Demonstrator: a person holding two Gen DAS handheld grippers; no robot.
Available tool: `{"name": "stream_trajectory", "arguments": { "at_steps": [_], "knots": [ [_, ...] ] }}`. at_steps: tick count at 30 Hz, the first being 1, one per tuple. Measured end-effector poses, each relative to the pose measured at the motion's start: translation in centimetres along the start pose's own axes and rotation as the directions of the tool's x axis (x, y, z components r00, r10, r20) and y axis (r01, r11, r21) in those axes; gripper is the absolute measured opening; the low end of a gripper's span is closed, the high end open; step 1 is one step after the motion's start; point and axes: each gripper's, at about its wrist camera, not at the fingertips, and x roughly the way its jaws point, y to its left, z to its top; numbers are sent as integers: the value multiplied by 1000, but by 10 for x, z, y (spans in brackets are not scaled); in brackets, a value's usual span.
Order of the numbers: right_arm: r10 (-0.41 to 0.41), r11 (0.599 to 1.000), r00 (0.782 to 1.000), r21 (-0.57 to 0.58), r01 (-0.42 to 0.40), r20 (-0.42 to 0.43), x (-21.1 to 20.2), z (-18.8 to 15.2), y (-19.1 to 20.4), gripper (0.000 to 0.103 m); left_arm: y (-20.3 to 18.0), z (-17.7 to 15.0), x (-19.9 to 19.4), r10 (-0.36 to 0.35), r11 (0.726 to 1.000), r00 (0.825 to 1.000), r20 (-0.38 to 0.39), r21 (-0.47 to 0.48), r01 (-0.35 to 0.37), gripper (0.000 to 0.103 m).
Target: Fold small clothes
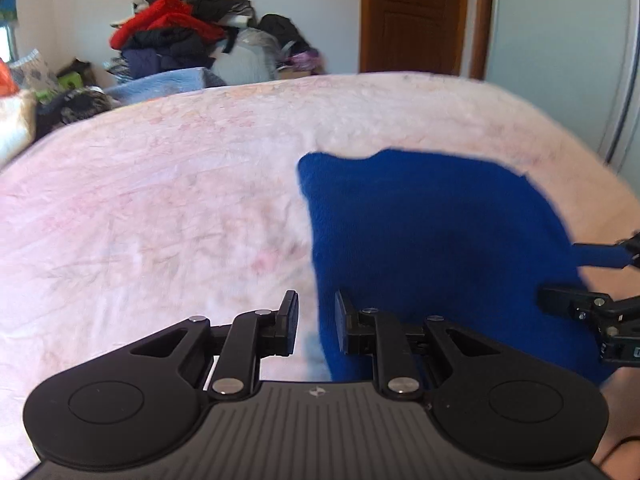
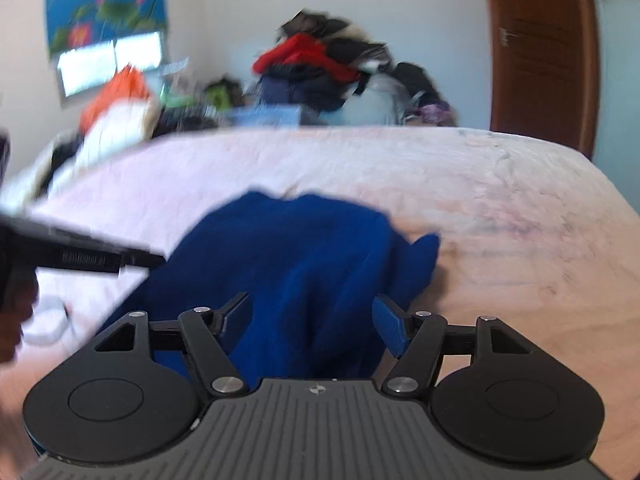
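A blue fleece garment [image 1: 432, 240] lies loosely folded on the pink bedspread [image 1: 160, 200]. In the left wrist view my left gripper [image 1: 316, 320] hovers at the garment's left edge; its jaws stand a narrow gap apart with nothing pinched. My right gripper [image 1: 560, 278] enters from the right edge of that view over the cloth's right side. In the right wrist view the right gripper [image 2: 312, 324] is wide open above the near part of the blue garment [image 2: 304, 256], which lies under the jaws without being clamped. The left gripper's fingers [image 2: 100, 258] reach toward the cloth's left edge.
A tall heap of dark and red clothes [image 1: 180, 28] stands beyond the bed's far edge, with more clutter [image 1: 48, 92] at the far left. A brown door [image 1: 416, 16] is behind. A small white object [image 2: 48, 320] lies on the bed at the left.
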Motion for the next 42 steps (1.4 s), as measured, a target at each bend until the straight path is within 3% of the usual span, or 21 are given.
{"name": "stream_trajectory", "arguments": {
  "at_steps": [2,5,7,11,14,17,22,28,30,31,32,34,38,42],
  "knots": [
    [-92,995,995,27,93,-48,8,-5,-2,72,0,-2,-5,32,999,999,-18,-11,-33,19],
    [-81,992,996,101,78,26,-20,-7,6,72,8,-7,-20,-15,998,1000,-22,-60,13,19],
    [-67,996,996,63,64,52,-32,-13,18,85,10,-11,-25,-27,996,999,-42,-86,23,19],
    [-113,992,991,42,117,-77,-12,-30,21,88,2,-24,-35,-17,995,998,-61,-102,11,19],
    [-100,984,993,140,108,-60,-27,-31,18,89,-4,-32,-44,-1,996,998,-69,-93,-5,19],
    [-137,980,990,138,140,-31,-43,-34,27,103,-9,-39,-50,8,997,997,-80,-81,-15,19],
    [-130,976,988,167,142,-82,-47,-42,33,102,-14,-47,-61,30,997,996,-85,-69,-36,19],
    [-81,966,994,241,98,-79,-61,-48,36,102,-12,-57,-71,36,995,995,-94,-85,-44,20],
    [-73,960,993,264,95,-93,-63,-49,38,102,-13,-61,-74,46,995,995,-93,-81,-53,28],
    [-72,958,992,269,97,-100,-63,-50,39,102,-13,-63,-74,55,995,995,-89,-78,-62,39],
    [-70,958,991,269,98,-112,-62,-51,41,102,-13,-65,-75,64,995,994,-83,-75,-70,60],
    [-65,960,990,263,96,-124,-63,-54,45,102,-13,-70,-78,67,995,996,-63,-75,-72,85],
    [-71,962,989,255,102,-127,-62,-60,51,102,-14,-80,-81,51,996,997,-53,-67,-55,85],
    [-146,962,980,212,173,-137,-54,-63,55,102,-17,-91,-77,51,997,997,-63,-51,-55,85]
  ]
}}
